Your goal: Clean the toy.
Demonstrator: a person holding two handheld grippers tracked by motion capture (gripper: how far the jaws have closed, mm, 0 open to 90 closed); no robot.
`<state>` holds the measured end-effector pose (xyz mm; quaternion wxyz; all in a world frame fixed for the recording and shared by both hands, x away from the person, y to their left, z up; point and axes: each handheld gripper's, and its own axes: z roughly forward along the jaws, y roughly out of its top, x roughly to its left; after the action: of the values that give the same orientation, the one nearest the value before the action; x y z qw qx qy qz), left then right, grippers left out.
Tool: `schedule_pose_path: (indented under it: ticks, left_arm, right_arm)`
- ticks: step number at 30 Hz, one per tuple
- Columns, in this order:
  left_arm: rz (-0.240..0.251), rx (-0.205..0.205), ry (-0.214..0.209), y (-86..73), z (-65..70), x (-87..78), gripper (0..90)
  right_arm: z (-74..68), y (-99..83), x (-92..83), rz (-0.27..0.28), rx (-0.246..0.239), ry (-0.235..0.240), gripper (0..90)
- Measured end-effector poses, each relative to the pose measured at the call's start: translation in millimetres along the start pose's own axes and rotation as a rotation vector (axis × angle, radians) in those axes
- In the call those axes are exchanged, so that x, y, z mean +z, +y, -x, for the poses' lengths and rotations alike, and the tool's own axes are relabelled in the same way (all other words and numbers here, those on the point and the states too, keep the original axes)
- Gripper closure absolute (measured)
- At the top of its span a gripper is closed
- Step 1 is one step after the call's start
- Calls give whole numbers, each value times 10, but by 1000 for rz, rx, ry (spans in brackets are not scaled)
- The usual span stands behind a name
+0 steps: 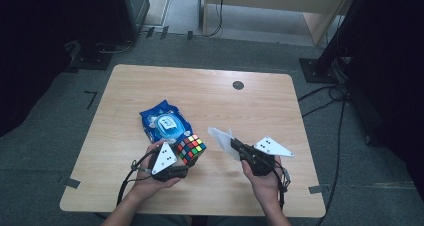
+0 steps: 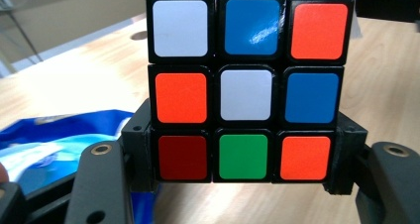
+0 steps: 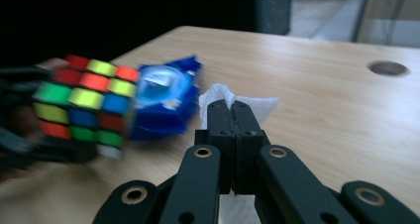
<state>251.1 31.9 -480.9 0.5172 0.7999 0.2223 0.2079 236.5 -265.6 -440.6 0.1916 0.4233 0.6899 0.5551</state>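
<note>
At the left, the left gripper (image 1: 176,161) has its fingers (image 2: 140,149) clamped on the bottom layer of the puzzle cube (image 2: 246,87), holding it above the bench (image 1: 260,103) just in front of the blue wipes pack (image 1: 164,124). To the right, the right gripper (image 1: 239,147) has its fingers (image 3: 233,122) pressed together on a white wipe (image 1: 221,138), which trails forward over the wood, a little apart from the cube. The work looks like wiping the cube. The grip takes only the lowest row — a firm rub on the upper layers could twist them or lever the cube out of the fingers. The wipe is pinched near one edge, so it may fold or slip free under drag.
</note>
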Motion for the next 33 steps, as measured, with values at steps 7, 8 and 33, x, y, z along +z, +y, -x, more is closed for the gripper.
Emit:
schedule_pose_path:
  ticks: [7,8,33]
  left_arm:
    - [-16,16,-47,-9,172,105,341]
    - [-16,19,-50,-4,184,110,340]
    - [-17,35,-22,-11,165,87,340]
  right_arm:
    - [-413,182,36,52,-69,144,900]
    - [-467,186,55,48,-84,167,900]
    - [-174,-156,349,-17,256,337,777]
